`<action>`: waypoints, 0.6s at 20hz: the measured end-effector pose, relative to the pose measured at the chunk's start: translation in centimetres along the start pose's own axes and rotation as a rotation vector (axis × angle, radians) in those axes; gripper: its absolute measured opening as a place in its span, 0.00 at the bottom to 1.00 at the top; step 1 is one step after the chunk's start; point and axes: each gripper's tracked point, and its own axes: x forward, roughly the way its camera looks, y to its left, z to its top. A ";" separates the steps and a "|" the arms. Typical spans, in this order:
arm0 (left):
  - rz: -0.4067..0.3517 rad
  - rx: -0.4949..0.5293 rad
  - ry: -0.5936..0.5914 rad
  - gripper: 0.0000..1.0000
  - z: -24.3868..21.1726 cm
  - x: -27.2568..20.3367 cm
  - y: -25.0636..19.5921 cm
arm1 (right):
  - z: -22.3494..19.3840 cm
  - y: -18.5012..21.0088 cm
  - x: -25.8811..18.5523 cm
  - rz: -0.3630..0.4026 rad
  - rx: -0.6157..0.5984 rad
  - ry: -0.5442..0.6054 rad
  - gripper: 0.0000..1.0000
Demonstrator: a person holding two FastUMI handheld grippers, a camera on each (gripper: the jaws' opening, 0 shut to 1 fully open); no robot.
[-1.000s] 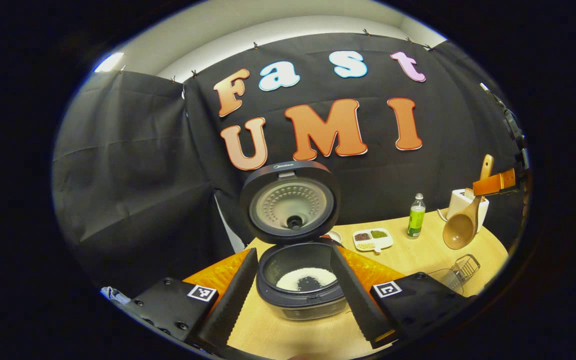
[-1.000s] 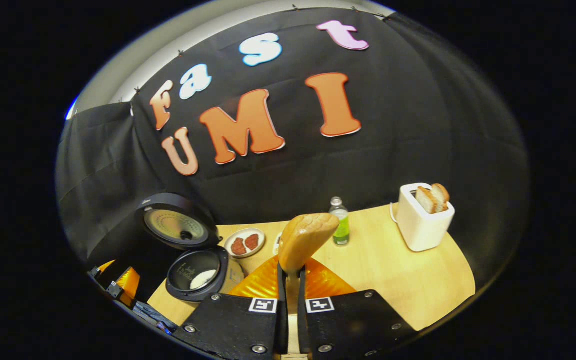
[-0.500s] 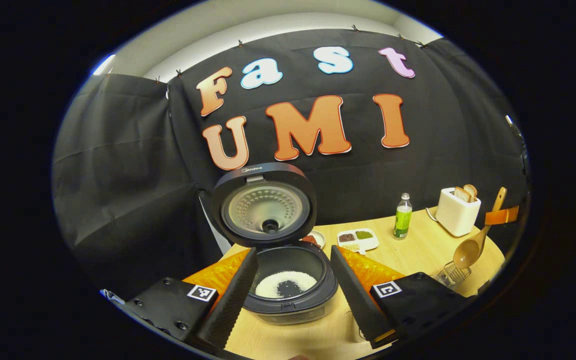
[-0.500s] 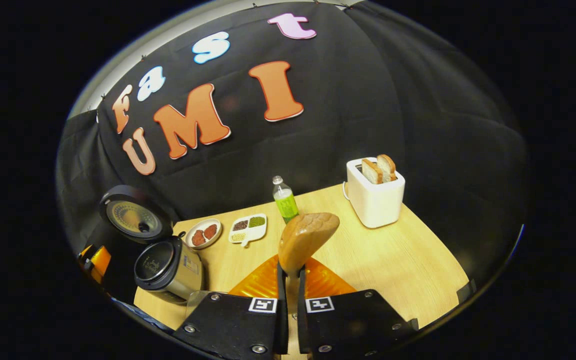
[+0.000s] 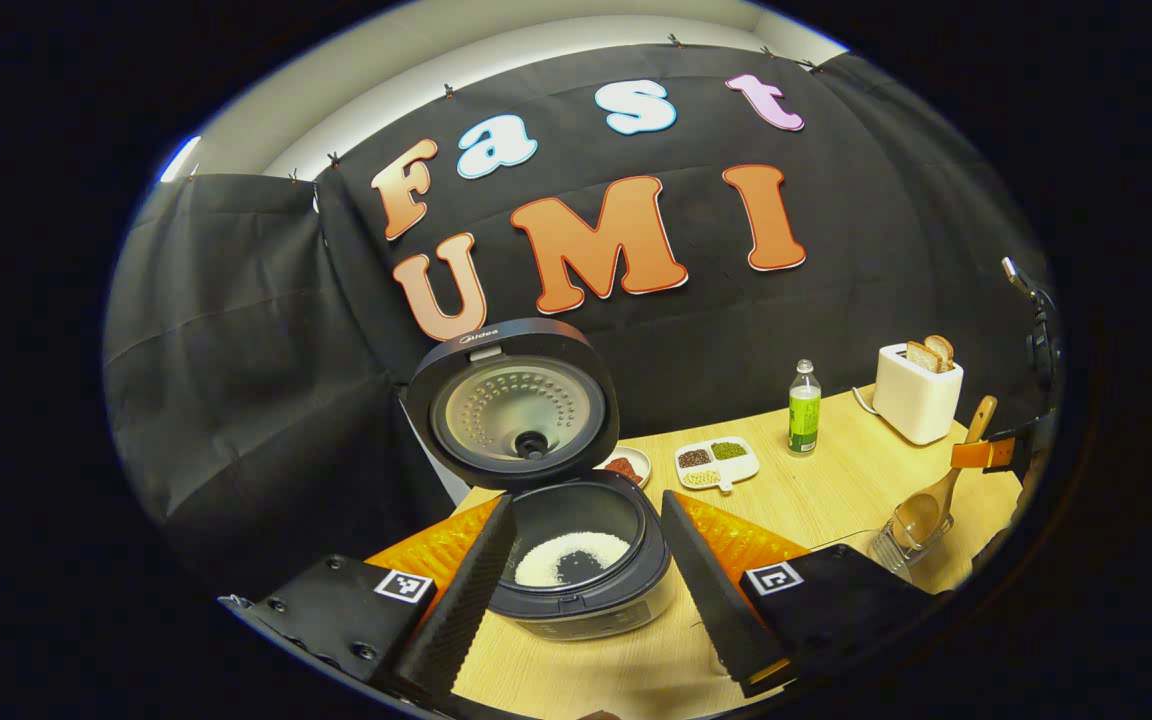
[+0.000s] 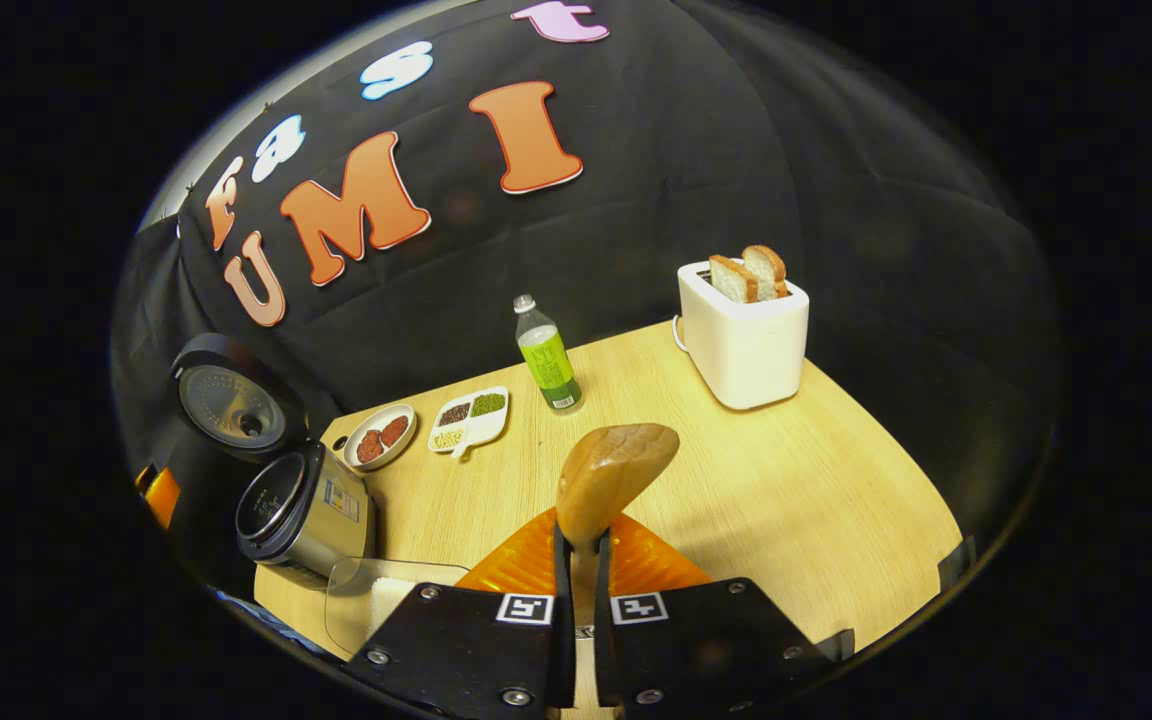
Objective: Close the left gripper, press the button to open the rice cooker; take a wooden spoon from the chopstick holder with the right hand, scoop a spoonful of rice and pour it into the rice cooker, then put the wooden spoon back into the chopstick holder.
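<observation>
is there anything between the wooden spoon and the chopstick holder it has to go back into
Nothing visible does. In the left gripper view the wooden spoon, held by the right gripper, already has its bowl at the mouth of the wire chopstick holder.

Black cloth wall (image 5: 266,380) behind a light wooden table (image 6: 816,500), white ceiling (image 5: 496,50) above.

A white toaster (image 6: 744,340) holding bread stands well apart from a green bottle (image 6: 548,356).
</observation>
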 end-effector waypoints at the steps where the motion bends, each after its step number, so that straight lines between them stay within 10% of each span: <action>1: 0.006 0.004 0.000 0.98 -0.1 -0.1 0.2 | -0.4 -0.2 0.2 0.001 0.003 0.008 0.07; 10: 0.046 -0.018 -0.011 0.98 0.3 -0.2 1.9 | -1.9 -0.6 1.0 0.022 0.069 0.087 0.14; 12: 0.039 -0.016 -0.019 0.98 0.4 -0.2 1.9 | -1.5 -1.1 0.9 0.001 0.066 0.083 0.41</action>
